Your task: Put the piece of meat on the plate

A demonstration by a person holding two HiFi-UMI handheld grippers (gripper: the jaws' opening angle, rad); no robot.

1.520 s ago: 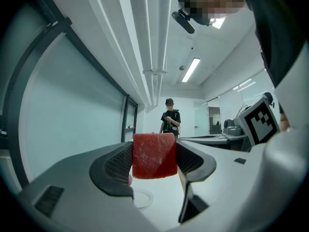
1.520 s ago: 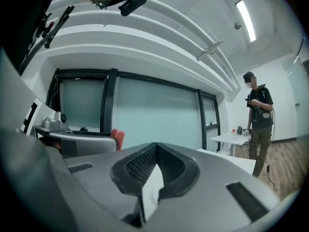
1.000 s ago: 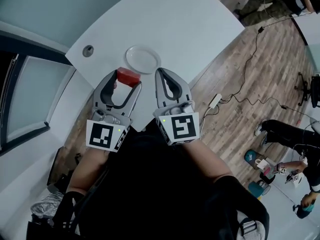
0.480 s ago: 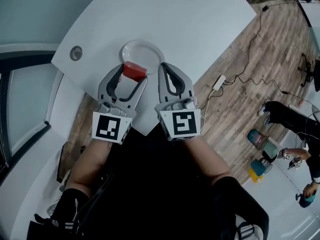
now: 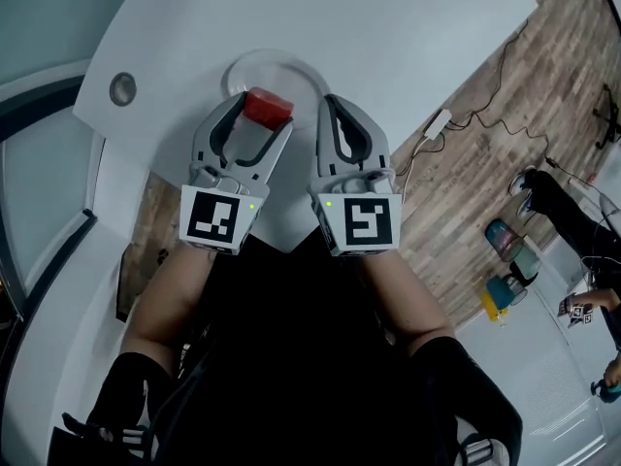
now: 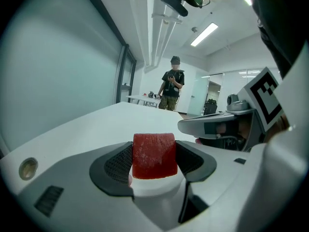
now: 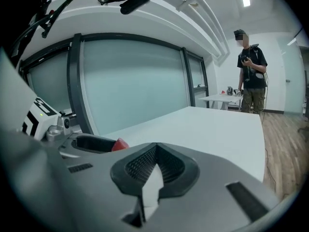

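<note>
- red piece of meat (image 5: 266,108) sits clamped in the left gripper (image 5: 261,116), poised over the near rim of the white plate (image 5: 278,56).
- right gripper (image 5: 334,107) waits alongside, jaws together, empty.
- best carried further in and lowered before letting go.

Piece of meat (image 5: 266,108) sits between the jaws of the left gripper (image 5: 262,116), over the near part of the plate (image 5: 281,58) on the table (image 5: 388,47), with the right gripper (image 5: 332,101) just beside on the right and a round table insert (image 5: 122,89) left of the plate.
</note>
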